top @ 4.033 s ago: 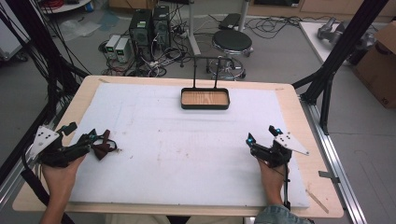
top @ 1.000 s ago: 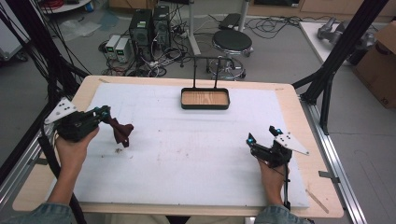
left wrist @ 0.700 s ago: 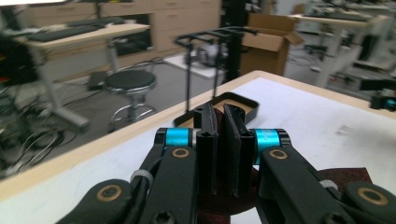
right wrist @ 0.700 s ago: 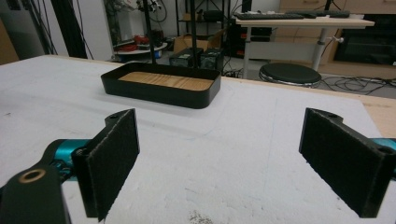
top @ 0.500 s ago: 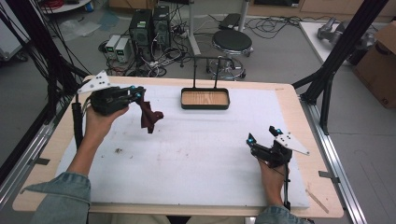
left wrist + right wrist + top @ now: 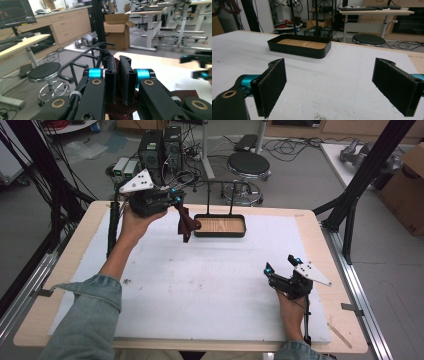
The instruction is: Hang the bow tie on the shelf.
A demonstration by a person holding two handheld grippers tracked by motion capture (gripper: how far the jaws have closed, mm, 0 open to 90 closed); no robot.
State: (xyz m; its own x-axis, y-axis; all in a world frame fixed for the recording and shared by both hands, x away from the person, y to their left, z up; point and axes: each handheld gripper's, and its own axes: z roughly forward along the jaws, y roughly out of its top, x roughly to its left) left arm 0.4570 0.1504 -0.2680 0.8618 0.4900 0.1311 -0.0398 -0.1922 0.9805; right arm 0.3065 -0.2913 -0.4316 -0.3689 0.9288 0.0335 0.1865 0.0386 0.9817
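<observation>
Down at the near side of the bench [image 6: 60,270], the right gripper [image 6: 280,272] sits low over the white mat [image 6: 210,285] with its jaws spread wide and nothing between them, plenty of bare mat all around it and the right-hand edge of the bench not far off its outer side. From the right gripper view, the run ahead to the black tray [image 6: 298,47] looks open, no clutter in the lane. Moving up the bench, the left arm is stretched well forward, and the left gripper [image 6: 175,205] is up in the air near the far left, jaws pressed together on a dark red cloth [image 6: 186,222] that dangles below them, its lower end just beside the tray's left rim [image 6: 197,222]. In the left gripper view the cloth [image 6: 123,72] is a thin sliver between the pads, so the hold looks slim to me; a quick swing could let it slip out onto the mat short of the tray. The other worry: the hanging tail could catch the tray wall or the thin black stand [image 6: 220,195] rising behind it. Beyond that the far edge is close, with a stool [image 6: 247,167] and cables on the floor, so overshooting leaves little margin.
</observation>
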